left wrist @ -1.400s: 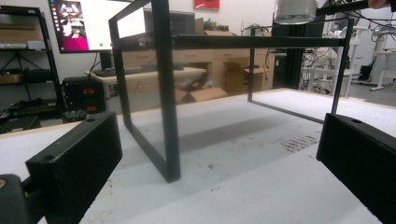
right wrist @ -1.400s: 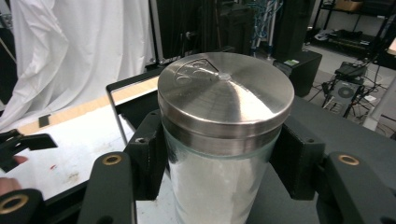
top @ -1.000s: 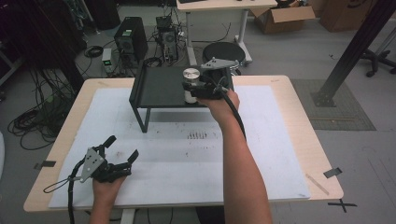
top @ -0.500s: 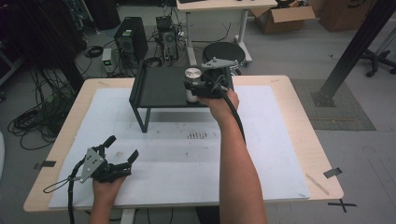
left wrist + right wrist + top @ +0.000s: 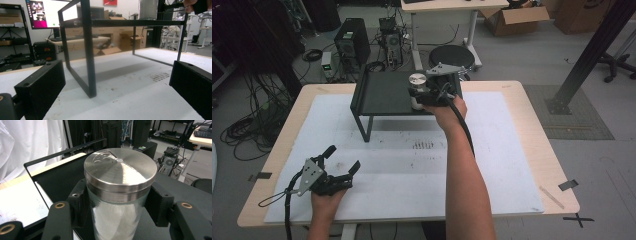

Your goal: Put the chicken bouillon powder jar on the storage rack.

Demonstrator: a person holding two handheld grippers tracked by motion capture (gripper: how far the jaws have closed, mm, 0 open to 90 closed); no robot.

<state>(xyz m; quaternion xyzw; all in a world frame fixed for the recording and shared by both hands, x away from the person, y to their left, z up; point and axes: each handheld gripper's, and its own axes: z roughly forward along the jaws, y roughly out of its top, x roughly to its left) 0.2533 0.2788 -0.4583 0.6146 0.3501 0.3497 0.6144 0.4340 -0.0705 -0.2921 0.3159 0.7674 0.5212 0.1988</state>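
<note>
On the black shelf (image 5: 382,95), right gripper (image 5: 117,205) jaws clamping jar (image 5: 120,192)

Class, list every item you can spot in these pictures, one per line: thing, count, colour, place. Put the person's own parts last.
Shaker jar: one, glass with a silver metal lid, on the shelf, between the right gripper's jaws.
Shelf: one, black, at the table's far side.
Table: one, light wood under white sheeting.
Stool: one, black, beyond the table.
Cardboard box: one, brown, on the floor behind.
Right gripper: one, black, shut on the shaker jar.
Left gripper: one, black, open, near the table's front left.
</note>
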